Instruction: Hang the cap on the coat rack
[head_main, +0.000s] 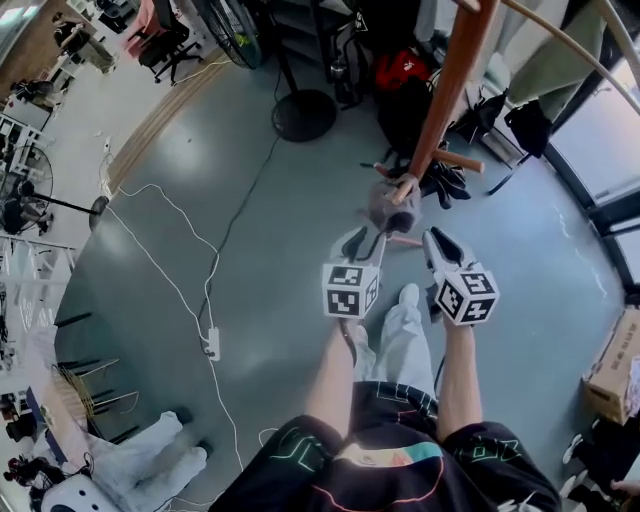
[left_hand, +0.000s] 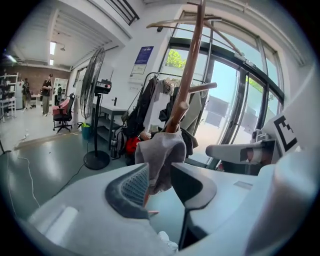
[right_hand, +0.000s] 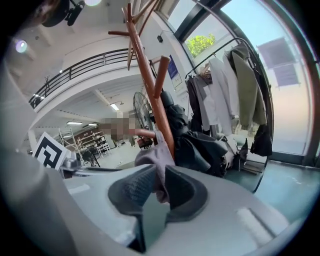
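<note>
A grey cap (head_main: 390, 208) hangs over a low peg (head_main: 405, 187) of the reddish wooden coat rack (head_main: 452, 70). My left gripper (head_main: 365, 238) reaches up to it from below left, and my right gripper (head_main: 432, 240) is just right of it. In the left gripper view the cap (left_hand: 162, 155) droops between the parted jaws of the left gripper (left_hand: 160, 182), with a gap beside the cloth. The right gripper view has the cap's edge (right_hand: 155, 157) hanging in the narrower gap of the right gripper (right_hand: 159, 187), in front of the rack's pole (right_hand: 150, 75). Neither pair of pads visibly pinches the cloth.
Dark bags and a red one (head_main: 405, 90) crowd the rack's foot. A floor fan's round base (head_main: 303, 113) stands to the left. A white cable with a power strip (head_main: 212, 343) runs across the floor. A cardboard box (head_main: 612, 370) is at the right. Coats hang on a rail (right_hand: 225, 95).
</note>
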